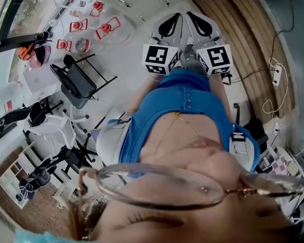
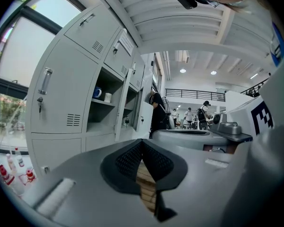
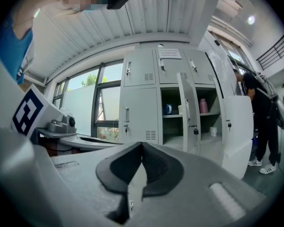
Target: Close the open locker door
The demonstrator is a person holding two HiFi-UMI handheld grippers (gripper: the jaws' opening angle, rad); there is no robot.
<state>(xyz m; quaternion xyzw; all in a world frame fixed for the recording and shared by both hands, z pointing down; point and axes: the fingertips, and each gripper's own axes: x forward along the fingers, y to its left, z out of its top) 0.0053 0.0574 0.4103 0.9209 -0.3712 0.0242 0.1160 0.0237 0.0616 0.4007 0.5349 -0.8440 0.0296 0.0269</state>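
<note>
Locker door ajar, label unreadable, L tongs, R tongs closed

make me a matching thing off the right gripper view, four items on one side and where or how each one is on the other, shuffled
Column one
1. blue mug
2. pink bottle
3. right gripper
4. tall door by the window

Column two
a. closed
b. on a shelf, just right of the ajar door in the picture
c. jaws together, nothing between them
d. on a shelf, just left of the ajar door in the picture

Pairs: 1-d, 2-b, 3-c, 4-a
</note>
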